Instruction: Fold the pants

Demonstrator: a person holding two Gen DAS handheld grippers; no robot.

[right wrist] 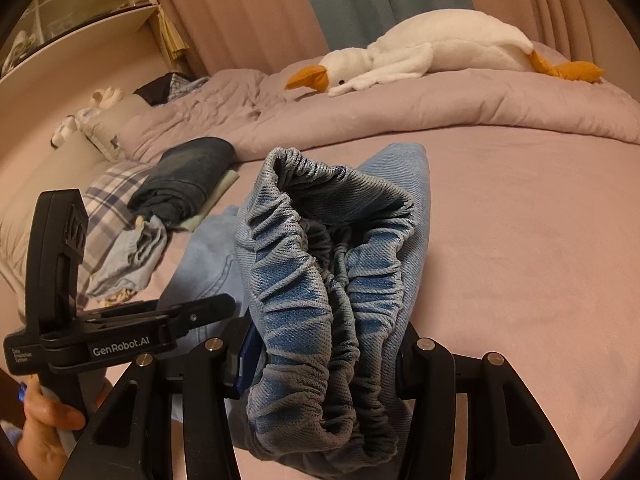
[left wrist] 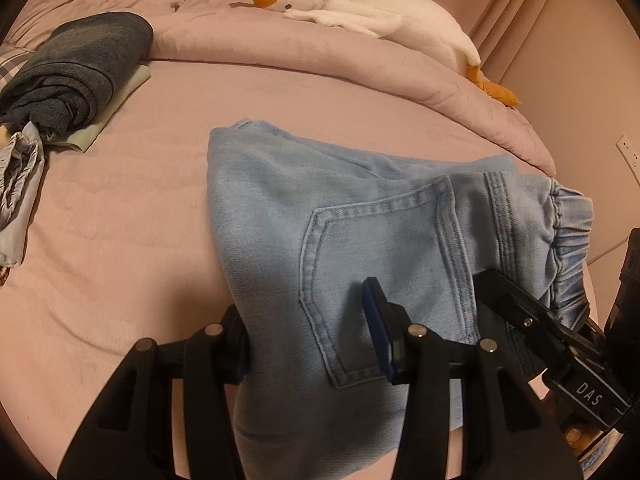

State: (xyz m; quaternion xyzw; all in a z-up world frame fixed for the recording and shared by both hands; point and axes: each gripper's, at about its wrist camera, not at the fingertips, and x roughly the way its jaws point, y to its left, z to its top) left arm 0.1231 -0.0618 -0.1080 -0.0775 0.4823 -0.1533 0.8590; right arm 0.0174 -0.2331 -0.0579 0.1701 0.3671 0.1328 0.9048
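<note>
We see our left tongs (left wrist: pixel 316 344) closed on the light-blue pants (left wrist: pixel 320 216), with the plush goose (left wrist: pixel 360 8) far beyond them.

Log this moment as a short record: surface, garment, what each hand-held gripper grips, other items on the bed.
surface: pink bed sheet
garment: light blue jeans, partly folded
left hand-held gripper: shut on the jeans beside the back pocket
right hand-held gripper: shut on the bunched elastic waistband
other items: folded dark jeans, plush goose, pink duvet
</note>
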